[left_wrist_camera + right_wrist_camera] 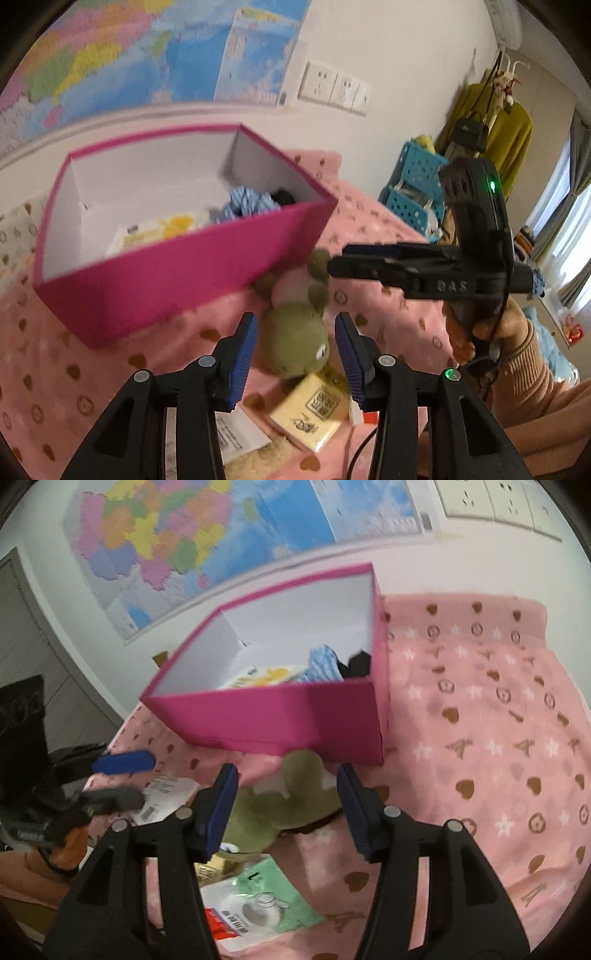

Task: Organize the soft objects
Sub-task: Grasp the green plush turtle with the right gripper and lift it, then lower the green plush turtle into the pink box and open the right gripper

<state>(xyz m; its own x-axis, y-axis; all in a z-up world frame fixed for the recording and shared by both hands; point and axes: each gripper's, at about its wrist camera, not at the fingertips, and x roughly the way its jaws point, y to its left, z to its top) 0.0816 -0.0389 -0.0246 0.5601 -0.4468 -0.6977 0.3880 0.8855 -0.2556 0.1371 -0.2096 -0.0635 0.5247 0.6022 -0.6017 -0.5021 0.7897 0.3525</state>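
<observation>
A green plush toy (295, 343) lies on the pink blanket just in front of the magenta box (177, 280). In the left wrist view my left gripper (295, 354) stands open around the toy's head, with its blue pads clear of it on both sides. My right gripper (338, 260) reaches in from the right, level with the toy's far end. In the right wrist view the right gripper (288, 805) is open wide over the plush toy (266, 812), and the left gripper (122, 779) shows at the left. The box (258, 716) holds a blue striped cloth (321, 664), a black item and a yellow-white packet.
A yellow tissue pack (310, 410) and a white paper label (236, 435) lie near the toy. A green packet (266, 897) and a red one lie beside them. Blue plastic crates (417, 184) and a coat rack stand to the right. A wall with a map is behind the box.
</observation>
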